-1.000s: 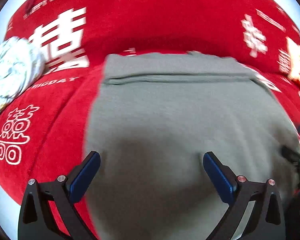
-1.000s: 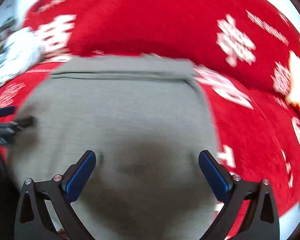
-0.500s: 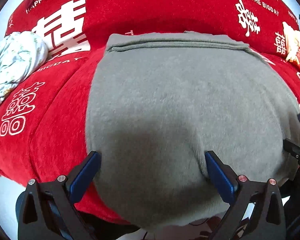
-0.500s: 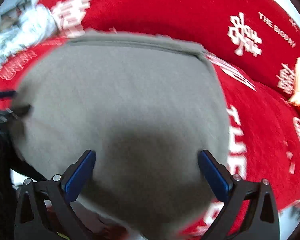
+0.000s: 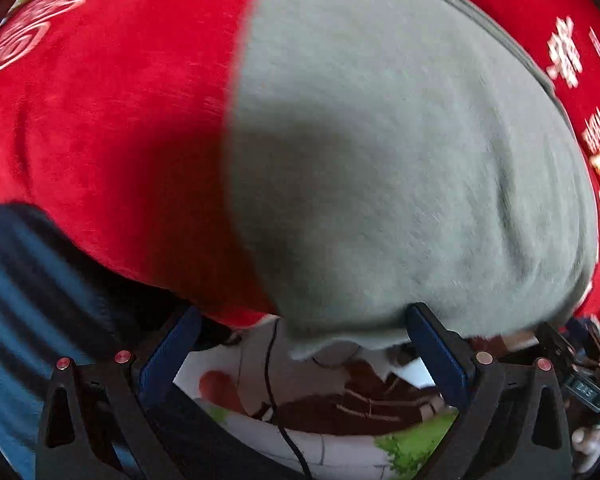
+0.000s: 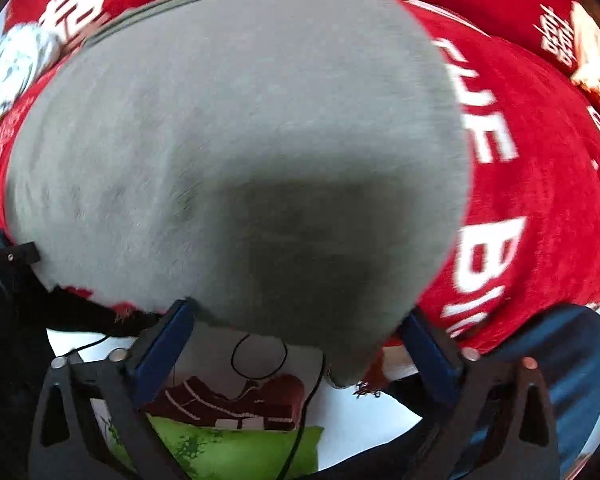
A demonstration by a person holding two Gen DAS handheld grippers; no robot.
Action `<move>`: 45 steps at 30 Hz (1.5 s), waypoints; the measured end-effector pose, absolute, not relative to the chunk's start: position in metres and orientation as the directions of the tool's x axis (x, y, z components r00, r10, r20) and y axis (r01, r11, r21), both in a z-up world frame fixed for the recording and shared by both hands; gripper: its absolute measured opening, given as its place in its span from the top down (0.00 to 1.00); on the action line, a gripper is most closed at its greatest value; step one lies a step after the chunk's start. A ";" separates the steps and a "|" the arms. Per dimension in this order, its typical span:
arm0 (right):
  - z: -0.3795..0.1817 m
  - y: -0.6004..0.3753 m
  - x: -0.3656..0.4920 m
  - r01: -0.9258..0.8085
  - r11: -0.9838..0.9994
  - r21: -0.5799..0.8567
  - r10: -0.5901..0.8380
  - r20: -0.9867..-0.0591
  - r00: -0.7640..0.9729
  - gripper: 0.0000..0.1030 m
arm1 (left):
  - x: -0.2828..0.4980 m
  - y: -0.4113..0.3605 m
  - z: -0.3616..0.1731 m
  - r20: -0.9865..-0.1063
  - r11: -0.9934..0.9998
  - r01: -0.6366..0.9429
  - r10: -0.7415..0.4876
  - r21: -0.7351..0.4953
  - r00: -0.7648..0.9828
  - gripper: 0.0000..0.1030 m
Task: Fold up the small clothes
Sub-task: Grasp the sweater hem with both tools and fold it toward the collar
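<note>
Over the red cloth's [image 5: 100, 128] near edge lies the grey garment [image 5: 400, 152], hem overhanging. My left gripper [image 5: 304, 354] and right gripper [image 6: 296, 344] both gape wide, holding nothing, at that hem.

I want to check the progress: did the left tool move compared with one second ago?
Yes. The left tool has drawn back toward the person: the red cloth's near edge and the grey garment's hem now lie ahead of it.

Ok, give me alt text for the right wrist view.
A grey garment lies on a red cloth with white lettering, its near edge hanging over the side. The open right gripper frames that edge.
</note>
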State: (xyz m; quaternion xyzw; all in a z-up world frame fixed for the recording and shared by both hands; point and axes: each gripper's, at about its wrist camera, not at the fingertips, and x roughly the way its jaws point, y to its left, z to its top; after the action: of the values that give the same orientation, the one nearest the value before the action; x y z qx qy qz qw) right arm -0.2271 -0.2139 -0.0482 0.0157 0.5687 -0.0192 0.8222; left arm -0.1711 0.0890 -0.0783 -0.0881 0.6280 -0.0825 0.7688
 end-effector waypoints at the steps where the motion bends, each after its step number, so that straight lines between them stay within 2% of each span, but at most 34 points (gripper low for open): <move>1: -0.048 -0.212 -0.228 0.046 0.999 -0.020 -0.035 -0.934 0.355 0.16 | -0.171 0.085 -0.078 -0.949 0.969 0.040 -0.245 -0.242 0.198 0.16; 2: -0.046 -0.212 -0.230 0.054 0.998 -0.032 -0.049 -0.932 0.359 0.29 | -0.172 0.083 -0.077 -0.938 0.956 0.057 -0.295 -0.289 0.182 0.26; 3: -0.043 -0.216 -0.232 0.063 0.998 -0.012 -0.034 -0.930 0.366 0.45 | -0.174 0.083 -0.075 -0.922 0.937 0.058 -0.349 -0.345 0.169 0.49; 4: -0.040 -0.221 -0.234 0.061 0.998 0.018 -0.006 -0.929 0.371 0.58 | -0.176 0.083 -0.074 -0.914 0.928 0.061 -0.372 -0.367 0.162 0.80; 5: -0.037 -0.224 -0.237 0.052 0.996 0.069 0.044 -0.926 0.374 0.87 | -0.179 0.082 -0.071 -0.910 0.924 0.071 -0.381 -0.374 0.162 0.90; 8: -0.027 -0.233 -0.246 0.033 0.989 0.143 0.117 -0.905 0.409 0.87 | -0.187 0.084 -0.057 -0.902 0.923 0.087 -0.384 -0.374 0.199 0.90; 13: 0.008 -0.250 -0.255 -0.012 0.955 0.295 0.255 -0.804 0.536 0.87 | -0.196 0.098 -0.002 -0.816 0.899 0.134 -0.436 -0.418 0.380 0.90; 18: 0.046 -0.252 -0.237 -0.052 0.937 0.345 0.289 -0.687 0.666 0.87 | -0.163 0.098 0.039 -0.756 0.909 0.149 -0.408 -0.390 0.512 0.90; 20: 0.051 -0.252 -0.219 -0.042 0.931 0.362 0.289 -0.663 0.691 0.87 | -0.140 0.091 0.043 -0.748 0.915 0.140 -0.392 -0.379 0.535 0.90; 23: 0.044 -0.251 -0.190 -0.019 0.928 0.372 0.284 -0.673 0.683 0.87 | -0.113 0.092 0.033 -0.779 0.924 0.096 -0.366 -0.371 0.510 0.90; 27: 0.028 -0.255 -0.170 -0.005 0.916 0.400 0.306 -0.692 0.654 0.85 | -0.100 0.101 0.011 -0.781 0.890 0.035 -0.417 -0.455 0.466 0.89; 29: 0.024 -0.259 -0.167 -0.012 0.908 0.419 0.328 -0.692 0.643 0.80 | -0.103 0.112 0.010 -0.753 0.848 0.028 -0.485 -0.529 0.445 0.70; 30: 0.023 -0.260 -0.167 -0.016 0.904 0.428 0.338 -0.690 0.641 0.73 | -0.106 0.114 0.008 -0.735 0.825 0.030 -0.519 -0.565 0.437 0.48; 31: 0.022 -0.262 -0.167 -0.030 0.897 0.441 0.357 -0.682 0.638 0.67 | -0.108 0.118 0.009 -0.707 0.794 0.028 -0.556 -0.607 0.437 0.33; 33: 0.025 -0.264 -0.171 -0.038 0.895 0.444 0.358 -0.666 0.655 0.42 | -0.114 0.123 0.013 -0.697 0.789 0.008 -0.548 -0.615 0.462 0.27; 35: 0.027 -0.266 -0.175 -0.041 0.886 0.462 0.367 -0.645 0.670 0.36 | -0.115 0.122 0.013 -0.697 0.788 0.011 -0.551 -0.616 0.458 0.27; 44: 0.024 -0.265 -0.175 -0.057 0.863 0.501 0.415 -0.641 0.645 0.37 | -0.112 0.089 0.016 -0.719 0.808 0.046 -0.548 -0.588 0.427 0.29; 45: 0.022 -0.262 -0.173 -0.057 0.867 0.495 0.413 -0.649 0.639 0.49 | -0.108 0.086 0.013 -0.728 0.812 0.041 -0.542 -0.582 0.420 0.50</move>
State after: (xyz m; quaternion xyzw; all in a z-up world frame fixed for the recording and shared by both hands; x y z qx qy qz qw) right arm -0.1728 -0.2625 0.0220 0.2204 0.4034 0.1339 0.8779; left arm -0.1085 0.0860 0.0130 -0.2472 0.5073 -0.1810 0.8055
